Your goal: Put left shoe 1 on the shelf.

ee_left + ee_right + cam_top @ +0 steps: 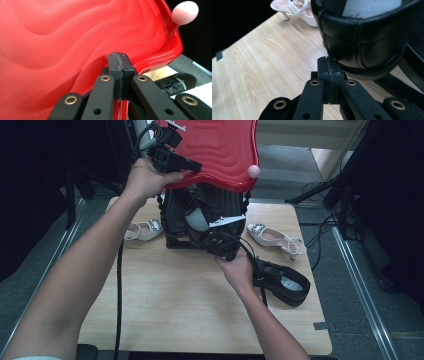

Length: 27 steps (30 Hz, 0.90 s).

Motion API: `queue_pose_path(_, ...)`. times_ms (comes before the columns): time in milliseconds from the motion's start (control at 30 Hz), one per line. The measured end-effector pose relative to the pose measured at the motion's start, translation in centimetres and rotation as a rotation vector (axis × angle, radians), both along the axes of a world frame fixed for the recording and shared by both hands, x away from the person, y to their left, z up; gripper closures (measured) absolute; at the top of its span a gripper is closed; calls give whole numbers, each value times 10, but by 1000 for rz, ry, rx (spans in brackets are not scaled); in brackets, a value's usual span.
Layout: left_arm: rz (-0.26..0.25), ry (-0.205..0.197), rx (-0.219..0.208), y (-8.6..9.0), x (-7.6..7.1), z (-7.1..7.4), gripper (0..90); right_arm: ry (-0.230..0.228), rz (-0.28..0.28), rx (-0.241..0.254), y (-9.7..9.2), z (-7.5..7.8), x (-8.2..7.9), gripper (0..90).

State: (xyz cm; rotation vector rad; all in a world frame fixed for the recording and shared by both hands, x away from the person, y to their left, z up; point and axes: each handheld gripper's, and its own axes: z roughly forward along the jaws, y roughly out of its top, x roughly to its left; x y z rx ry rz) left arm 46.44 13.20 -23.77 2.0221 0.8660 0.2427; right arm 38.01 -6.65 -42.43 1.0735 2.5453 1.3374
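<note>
Red lid, pinched by the left hand-held gripper, stands raised; the black shoe beneath touches the shut, empty right hand-held gripper from the far side.

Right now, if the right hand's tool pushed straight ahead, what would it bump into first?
Most likely the black shoe on the rack: it sits right beyond the shut jaws of the right gripper, though depth is hard to judge.
</note>
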Motion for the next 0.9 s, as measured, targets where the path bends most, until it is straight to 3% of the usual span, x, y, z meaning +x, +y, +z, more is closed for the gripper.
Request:
queue_pose_path(167,2,-6,17,-2,0,1,900,-12,7,-17,7,5,3,900)
queue_pose_path(333,1,-7,17,-1,0,1,900,9,-3,-2,11,7,13,900)
queue_pose_path(600,3,-3,13,-1,0,1,900,-3,-8,-22,28,13,28,900)
queue_pose_path(767,0,-2,11,-1,1,1,900,14,-18,9,38,14,37,900)
queue_pose_path(900,0,-1,8,-1,1,1,900,-20,-20,-12,48,15,40,900)
